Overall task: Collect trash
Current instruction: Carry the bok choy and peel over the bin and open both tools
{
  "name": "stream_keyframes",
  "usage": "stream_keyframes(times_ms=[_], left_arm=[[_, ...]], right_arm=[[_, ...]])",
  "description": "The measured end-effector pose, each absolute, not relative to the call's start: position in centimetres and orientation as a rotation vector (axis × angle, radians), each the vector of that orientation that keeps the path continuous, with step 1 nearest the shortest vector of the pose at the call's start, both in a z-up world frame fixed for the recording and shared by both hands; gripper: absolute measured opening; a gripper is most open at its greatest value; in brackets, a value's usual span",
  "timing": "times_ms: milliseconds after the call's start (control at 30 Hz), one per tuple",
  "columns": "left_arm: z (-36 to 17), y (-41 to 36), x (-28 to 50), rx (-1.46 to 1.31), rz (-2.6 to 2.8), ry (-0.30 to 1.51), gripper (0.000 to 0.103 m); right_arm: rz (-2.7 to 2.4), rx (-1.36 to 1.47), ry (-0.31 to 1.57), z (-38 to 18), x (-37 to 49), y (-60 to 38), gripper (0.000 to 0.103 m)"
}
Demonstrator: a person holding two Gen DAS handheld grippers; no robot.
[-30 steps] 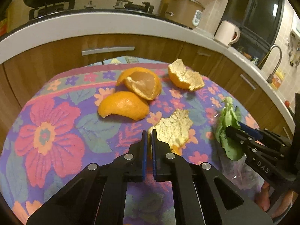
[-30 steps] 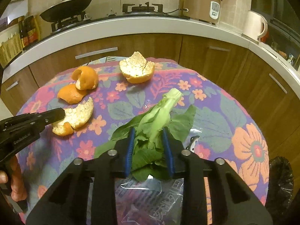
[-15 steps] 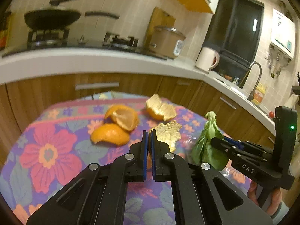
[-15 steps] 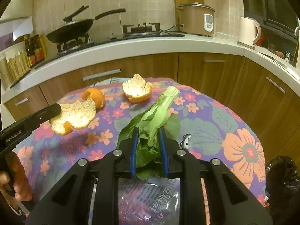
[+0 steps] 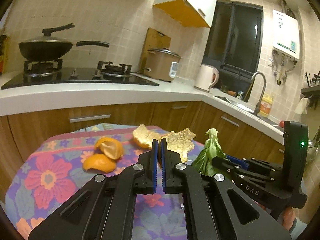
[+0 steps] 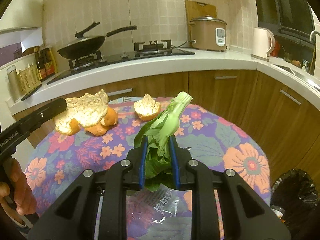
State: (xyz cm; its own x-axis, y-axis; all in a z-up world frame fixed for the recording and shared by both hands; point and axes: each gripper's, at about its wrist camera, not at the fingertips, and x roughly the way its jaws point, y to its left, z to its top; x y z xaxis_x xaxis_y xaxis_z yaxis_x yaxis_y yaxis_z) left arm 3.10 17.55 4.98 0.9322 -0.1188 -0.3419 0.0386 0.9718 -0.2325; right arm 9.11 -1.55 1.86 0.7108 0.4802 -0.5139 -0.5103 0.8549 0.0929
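My left gripper point(image 5: 158, 143) is shut on an orange peel piece point(image 5: 180, 143) and holds it above the flowered tablecloth point(image 5: 48, 180); it also shows in the right wrist view point(image 6: 84, 113). My right gripper point(image 6: 159, 142) is shut on a green bok choy stalk point(image 6: 166, 128), lifted off the table; the stalk also shows in the left wrist view point(image 5: 210, 152). Three more orange peels lie on the cloth: two together point(image 5: 106, 154) and one cupped piece farther back point(image 6: 147, 110).
A clear plastic wrapper with print point(image 6: 164, 210) lies at the table's near edge. A black trash bag point(image 6: 296, 192) stands on the floor to the right of the table. Wooden cabinets and a white counter point(image 6: 140, 64) curve behind the table.
Both grippers have risen from the table and tilted up, the left with the orange peel piece and the right with the bok choy stalk.
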Motion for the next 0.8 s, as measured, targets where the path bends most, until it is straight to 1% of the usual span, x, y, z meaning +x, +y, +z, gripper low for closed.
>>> stream_keyframes(times_ms=[367, 533, 800], left_arm=[[5.9, 12.6, 3.7, -0.223, -0.145, 0.338, 0.001], [5.6, 8.6, 4.0, -0.250, -0.187, 0.335, 0.001], [5.1, 1.4, 4.8, -0.247, -0.288, 0.359, 0.001]], right_arm=[[0.491, -0.007, 0.495, 3.6, 7.9, -7.7, 0.018], [0.441, 0.030, 0.496, 3.1, 8.0, -11.7, 0.018], [0.309, 0.081, 0.502, 1.0, 7.0, -20.9, 0.018]])
